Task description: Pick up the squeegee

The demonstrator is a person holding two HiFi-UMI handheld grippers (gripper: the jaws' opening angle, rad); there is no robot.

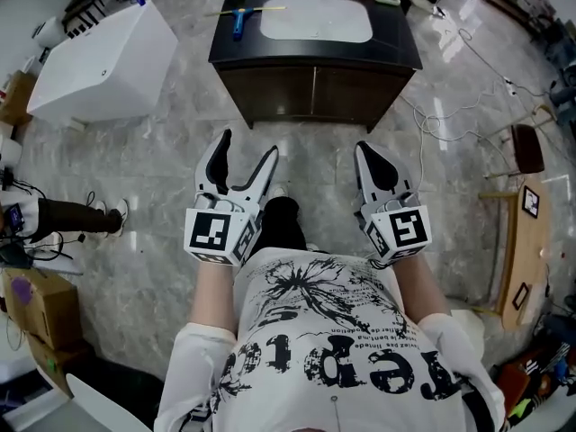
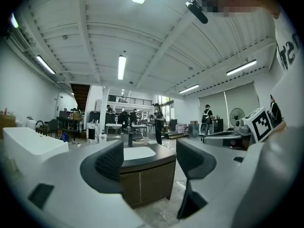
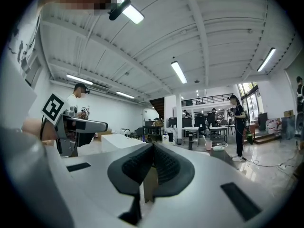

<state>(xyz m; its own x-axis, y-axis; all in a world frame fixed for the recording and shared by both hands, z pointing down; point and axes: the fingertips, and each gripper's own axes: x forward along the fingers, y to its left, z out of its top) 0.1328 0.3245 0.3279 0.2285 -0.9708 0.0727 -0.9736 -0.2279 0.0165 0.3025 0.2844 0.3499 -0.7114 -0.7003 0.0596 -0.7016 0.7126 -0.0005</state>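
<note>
The person wore a white T-shirt (image 1: 317, 331) with black print, and black trousers (image 1: 281, 225). The left gripper (image 1: 248, 144) and right gripper (image 1: 364, 149) were white and black-padded, each bearing a marker cube (image 1: 214, 232).

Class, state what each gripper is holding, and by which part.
Nothing. The left gripper is open and empty; the right gripper is shut on nothing.

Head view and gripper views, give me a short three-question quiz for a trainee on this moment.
1. True or false: in the head view, the blue-handled, yellow-bladed squeegee lies on the black vanity countertop, left of the white sink basin.
2. Multiple choice: the right gripper is A open, B shut and empty, C shut on the squeegee.
3. Short answer: how do the jaws of the left gripper stand?
Key: 1 true; 2 B; 3 apart, nothing between them.
</note>
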